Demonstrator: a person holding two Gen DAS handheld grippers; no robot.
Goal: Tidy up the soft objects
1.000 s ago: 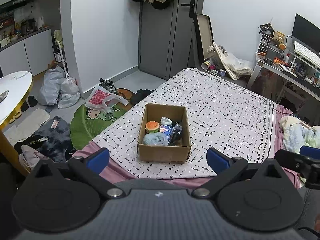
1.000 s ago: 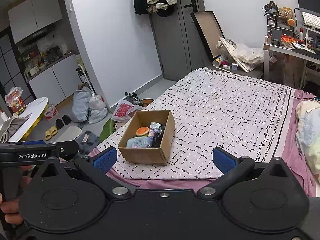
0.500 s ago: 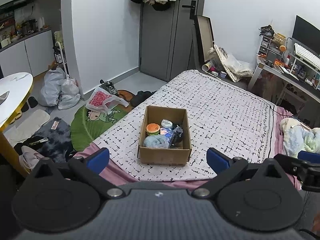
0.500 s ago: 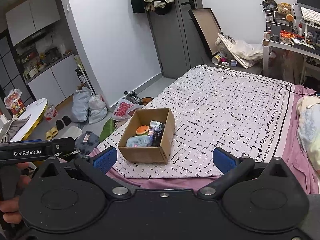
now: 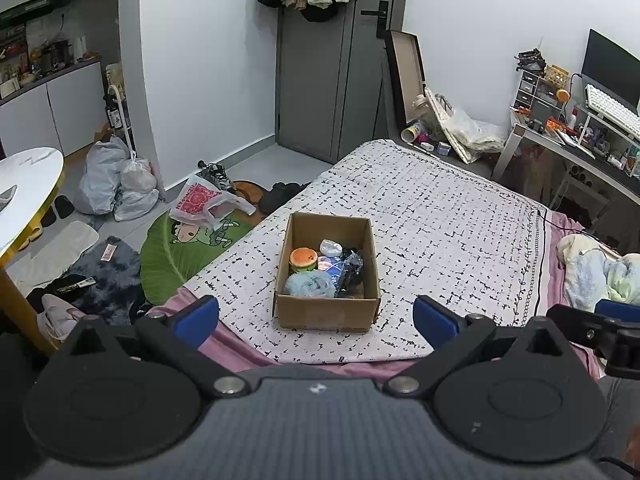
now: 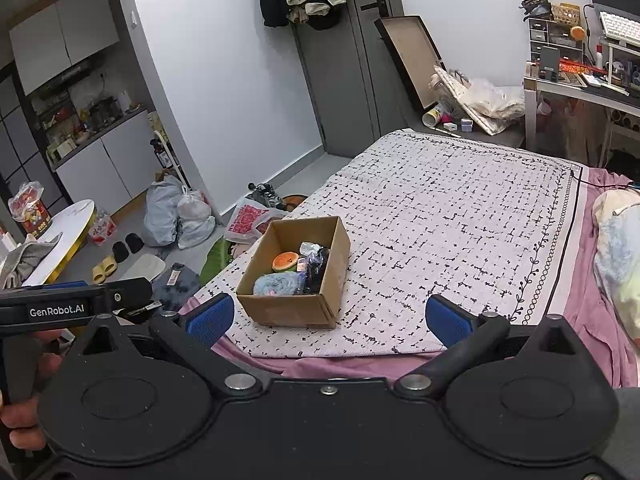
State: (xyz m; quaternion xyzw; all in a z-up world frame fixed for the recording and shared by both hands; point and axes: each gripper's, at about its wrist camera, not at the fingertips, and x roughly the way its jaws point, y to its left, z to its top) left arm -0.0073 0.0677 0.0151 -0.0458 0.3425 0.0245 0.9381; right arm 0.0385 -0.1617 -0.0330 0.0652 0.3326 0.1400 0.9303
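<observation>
Cardboard box (image 5: 327, 312) of soft toys (image 5: 311, 283) on patterned bedspread (image 5: 440, 240), floor clutter beside

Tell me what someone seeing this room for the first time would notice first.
An open cardboard box sits near the foot of the bed, holding a burger-shaped plush and a fluffy blue toy. Both the left gripper and right gripper hang open before it, empty.

Bed (image 5: 460, 216) under a white spread with black dash pattern (image 6: 460, 216); pink sheet (image 5: 248, 344) shows at near edge and right side. Open cardboard box (image 5: 326, 314) sits on the spread near the near-left corner. Rumpled pale bedding (image 5: 600, 272) lies at far right.
</observation>
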